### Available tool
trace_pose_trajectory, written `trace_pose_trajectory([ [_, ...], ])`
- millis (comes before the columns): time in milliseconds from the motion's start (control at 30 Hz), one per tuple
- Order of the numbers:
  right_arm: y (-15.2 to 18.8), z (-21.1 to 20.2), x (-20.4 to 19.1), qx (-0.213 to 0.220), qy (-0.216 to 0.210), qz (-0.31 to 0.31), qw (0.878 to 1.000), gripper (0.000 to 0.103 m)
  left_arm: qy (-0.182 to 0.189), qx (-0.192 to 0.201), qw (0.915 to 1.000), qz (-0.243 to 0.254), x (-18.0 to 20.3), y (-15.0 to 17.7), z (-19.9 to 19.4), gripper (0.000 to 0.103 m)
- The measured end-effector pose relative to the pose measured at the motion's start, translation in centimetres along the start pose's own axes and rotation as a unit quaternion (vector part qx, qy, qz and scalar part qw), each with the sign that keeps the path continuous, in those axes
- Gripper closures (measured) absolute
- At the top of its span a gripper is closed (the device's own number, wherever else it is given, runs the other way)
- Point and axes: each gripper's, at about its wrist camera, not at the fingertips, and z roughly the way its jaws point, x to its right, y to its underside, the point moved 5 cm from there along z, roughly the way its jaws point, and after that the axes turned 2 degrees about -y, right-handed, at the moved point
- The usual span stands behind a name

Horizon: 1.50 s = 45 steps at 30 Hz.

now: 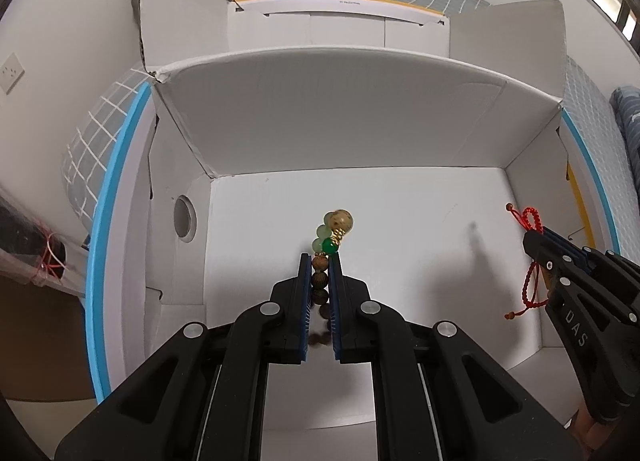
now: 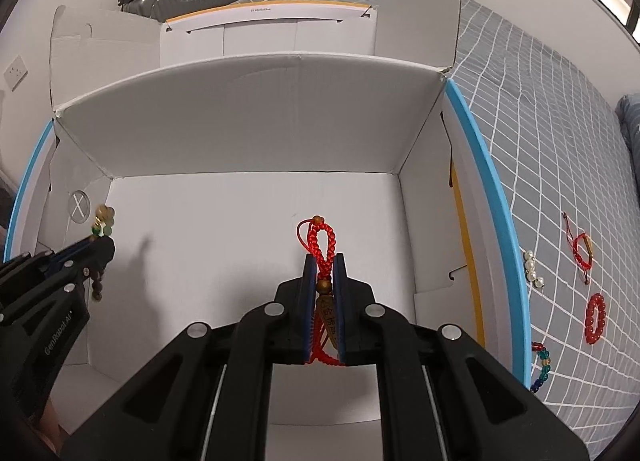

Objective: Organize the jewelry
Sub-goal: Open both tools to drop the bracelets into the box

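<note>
Both grippers hang over the white box (image 2: 248, 221) floor. Left gripper (image 1: 320, 261) jaws pinch the bead bracelet (image 1: 334, 235), long axis running near-to-far btwn them. Right gripper (image 2: 325, 261) jaws pinch the red cord charm (image 2: 320, 241) likewise; more jewelry lies on the bed (image 2: 560, 181) far right.

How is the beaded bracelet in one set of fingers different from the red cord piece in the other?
The beaded bracelet is a string of brown wooden beads topped with green and tan ones; the red cord bracelet is braided string carrying a carved wooden charm. The beaded bracelet is in the left gripper, the red cord bracelet in the right gripper. Both are pinched and hang over the open white box.
</note>
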Motion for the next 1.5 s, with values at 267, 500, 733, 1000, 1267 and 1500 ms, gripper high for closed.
trace_pose_trajectory([
  [267,0.0,-0.8,-0.1,0.003,-0.002,-0.002,1.0,0.073,-0.009,0.01,0.9999,0.002,0.1,-0.4,-0.8,0.093],
  [500,-0.1,-2.5,0.2,0.024,-0.007,-0.005,1.0,0.051,-0.018,0.027,0.9994,-0.008,-0.3,-0.5,-2.2,0.063],
  [733,-0.2,-3.9,0.6,0.041,-0.009,-0.005,0.999,0.032,-0.024,0.05,0.9984,-0.012,-0.3,-0.7,-3.6,0.046],
  [1000,-0.2,-4.7,0.8,0.052,-0.012,-0.002,0.999,0.016,-0.032,0.072,0.9966,-0.021,-1.2,-0.7,-5.1,0.022],
  [1267,0.1,-6.4,1.1,0.071,-0.012,-0.001,0.997,0.008,-0.042,0.092,0.9947,-0.02,-1.7,-0.4,-6.7,0.006],
  [1500,0.5,-8.6,3.1,0.087,-0.003,0.009,0.996,0.008,-0.044,0.096,0.9944,-0.012,-1.0,0.2,-7.7,0.006],
])
